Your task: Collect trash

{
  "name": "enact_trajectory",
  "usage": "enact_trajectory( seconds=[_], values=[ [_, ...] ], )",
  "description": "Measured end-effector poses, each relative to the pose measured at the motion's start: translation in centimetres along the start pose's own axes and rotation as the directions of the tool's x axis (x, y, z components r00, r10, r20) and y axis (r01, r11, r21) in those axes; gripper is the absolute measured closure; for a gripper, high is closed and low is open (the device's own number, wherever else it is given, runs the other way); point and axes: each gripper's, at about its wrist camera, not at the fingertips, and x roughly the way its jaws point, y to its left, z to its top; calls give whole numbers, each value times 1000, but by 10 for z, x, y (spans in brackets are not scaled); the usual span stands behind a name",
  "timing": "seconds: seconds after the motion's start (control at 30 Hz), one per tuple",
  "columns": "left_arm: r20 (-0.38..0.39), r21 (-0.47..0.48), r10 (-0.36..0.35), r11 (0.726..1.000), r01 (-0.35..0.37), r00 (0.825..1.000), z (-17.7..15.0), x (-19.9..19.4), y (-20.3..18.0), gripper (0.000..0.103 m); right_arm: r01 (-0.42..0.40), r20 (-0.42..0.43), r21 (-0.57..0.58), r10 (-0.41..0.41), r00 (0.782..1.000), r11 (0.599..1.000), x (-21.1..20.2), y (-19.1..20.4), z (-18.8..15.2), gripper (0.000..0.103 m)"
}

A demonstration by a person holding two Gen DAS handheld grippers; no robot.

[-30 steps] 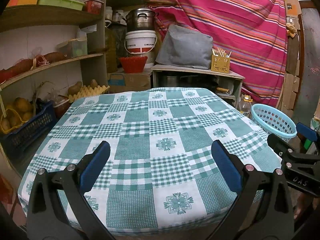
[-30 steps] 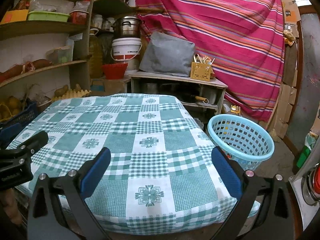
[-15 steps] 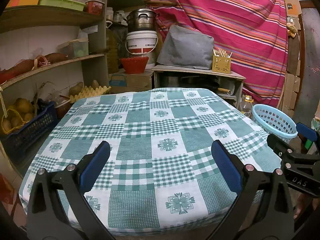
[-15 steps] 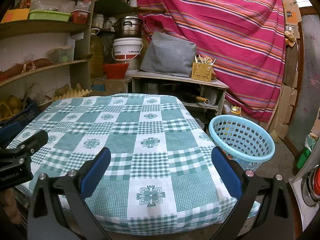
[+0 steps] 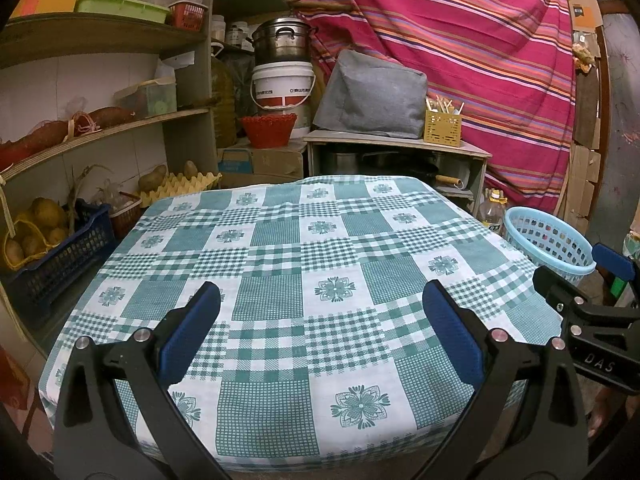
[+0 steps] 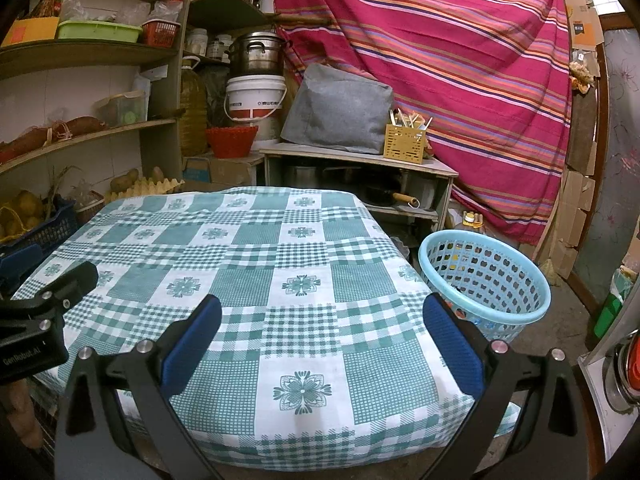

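Now | left hand-held gripper (image 5: pixel 320 320) spread wide, holding nothing | right hand-held gripper (image 6: pixel 322 324) likewise released, both over the checked counter (image 6: pixel 248 264) | blue basket (image 6: pixel 486 280) on floor just right of counter.

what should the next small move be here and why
Probably hold off grasping and pan the tools to search. Both the left tool and the right tool are open and hold nothing, the checked tablecloth shows no trash, and the blue basket stands on the floor to the table's right. Some items seem to lie inside it already.
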Motion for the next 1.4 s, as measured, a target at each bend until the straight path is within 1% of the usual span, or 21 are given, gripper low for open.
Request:
enact_trajectory(
  seconds=[0.97, 1.2, 1.4],
  values=[
    [2, 3, 4, 1000, -4, 1000, -1, -1, -1, 5, 1, 0, 0, -1, 1000, 1000, 0, 0, 0, 5],
    [8, 1, 13, 1000, -13, 1000, 3, -3, 9, 5, 2, -1, -2, -2, 1000, 1000, 0, 0, 0, 5],
    [12, 9, 23, 1000, -23, 1000, 3, -4, 9, 5, 4, 1, -2, -4, 1000, 1000, 1, 0, -1, 5]
  ],
)
